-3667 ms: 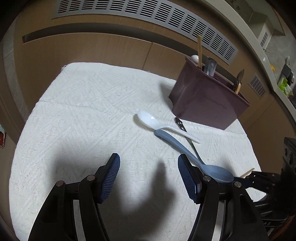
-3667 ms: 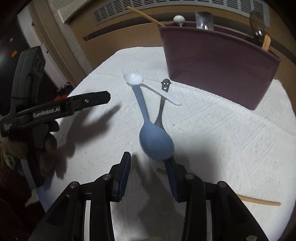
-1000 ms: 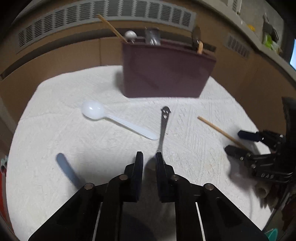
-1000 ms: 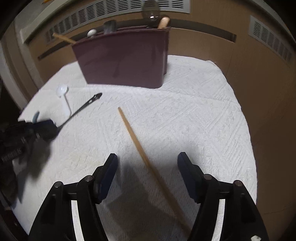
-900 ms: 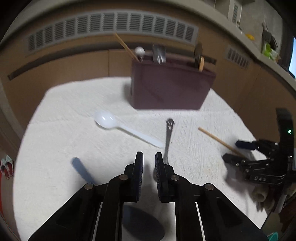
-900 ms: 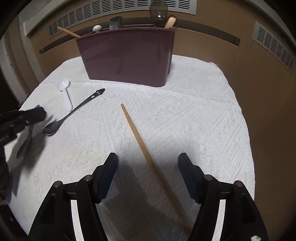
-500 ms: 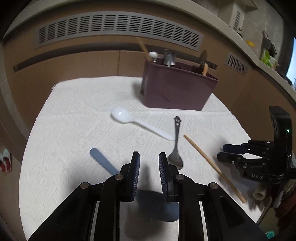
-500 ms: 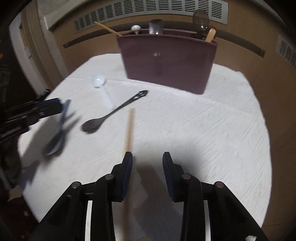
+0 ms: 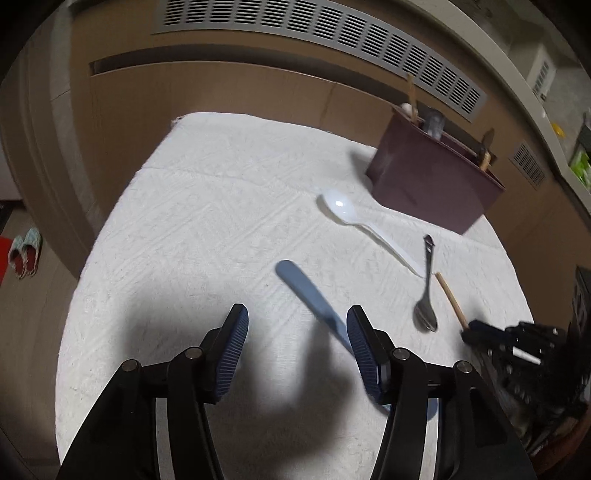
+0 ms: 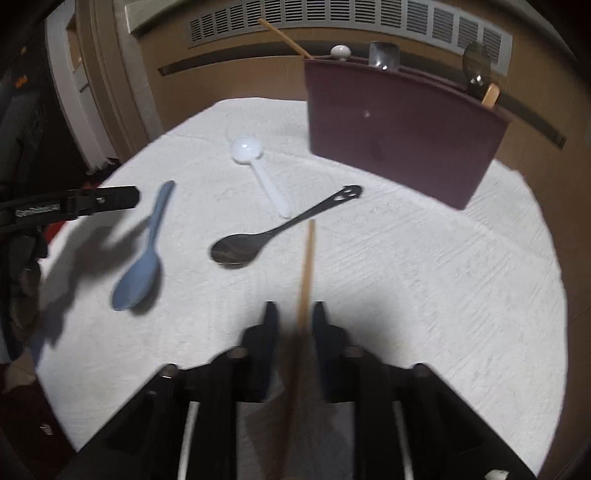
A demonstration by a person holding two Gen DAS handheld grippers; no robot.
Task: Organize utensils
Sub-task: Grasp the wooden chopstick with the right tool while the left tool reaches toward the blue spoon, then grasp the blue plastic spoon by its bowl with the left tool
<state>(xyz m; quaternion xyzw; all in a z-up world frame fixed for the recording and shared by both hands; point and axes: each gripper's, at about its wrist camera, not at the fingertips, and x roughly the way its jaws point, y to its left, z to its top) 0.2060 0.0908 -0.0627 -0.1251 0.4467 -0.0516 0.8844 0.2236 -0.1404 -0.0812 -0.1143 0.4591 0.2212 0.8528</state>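
White textured cloth (image 10: 424, 277) over the table, tan panelling with grey vent slats (image 9: 332, 33) behind. Right gripper (image 10: 294, 314) just clamped onto a wooden chopstick (image 10: 306, 266), long axis aimed at the maroon utensil holder (image 10: 399, 136). Left gripper (image 9: 295, 332) just opened, blue spoon (image 9: 310, 295) lying loose beneath.

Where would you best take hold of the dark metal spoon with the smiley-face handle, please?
Best take the dark metal spoon at its neck above the bowl, from above, jaws across the stem. It lies flat on the white cloth, and mid-handle the white plastic spoon and wooden chopstick tip crowd it.
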